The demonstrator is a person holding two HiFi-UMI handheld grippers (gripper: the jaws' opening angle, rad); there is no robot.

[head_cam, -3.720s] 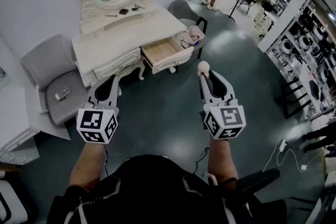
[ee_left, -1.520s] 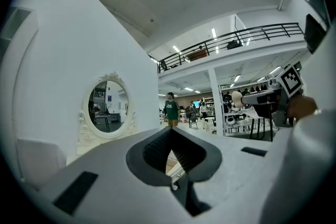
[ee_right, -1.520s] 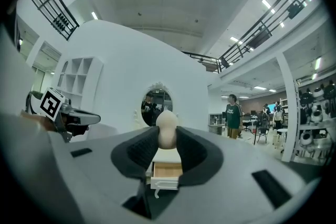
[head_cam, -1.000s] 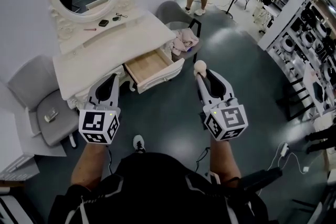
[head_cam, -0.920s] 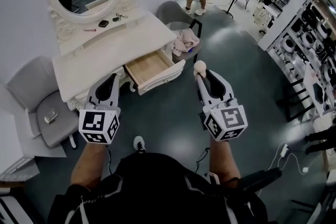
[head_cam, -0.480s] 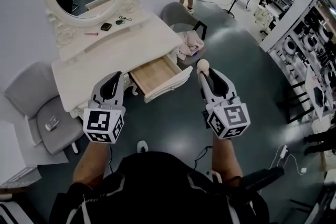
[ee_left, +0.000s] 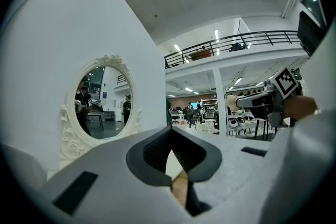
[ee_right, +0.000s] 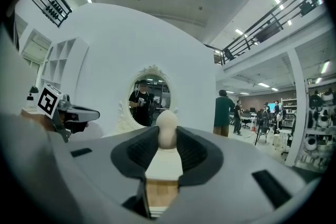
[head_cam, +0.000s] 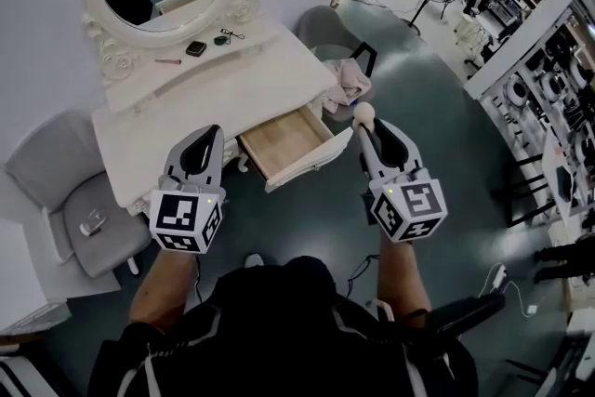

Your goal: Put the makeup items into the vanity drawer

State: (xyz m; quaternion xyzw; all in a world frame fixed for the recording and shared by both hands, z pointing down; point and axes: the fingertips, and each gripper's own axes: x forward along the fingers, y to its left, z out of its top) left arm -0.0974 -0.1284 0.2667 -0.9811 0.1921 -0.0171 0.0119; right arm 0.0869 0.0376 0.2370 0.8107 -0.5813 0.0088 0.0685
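no words, numbers or brand names can be read anywhere in these views; the only printed marks are the black-and-white square patterns on the left marker cube (head_cam: 186, 220) of the left gripper (head_cam: 204, 135) and the right marker cube (head_cam: 409, 211) of the right gripper (head_cam: 368, 125), and they carry no letters or digits; the same kind of pattern shows on each cube in the other gripper's view, equally without text

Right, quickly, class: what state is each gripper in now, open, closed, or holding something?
Left gripper: closed, nothing between its jaws.
Right gripper: closed on a beige makeup sponge.
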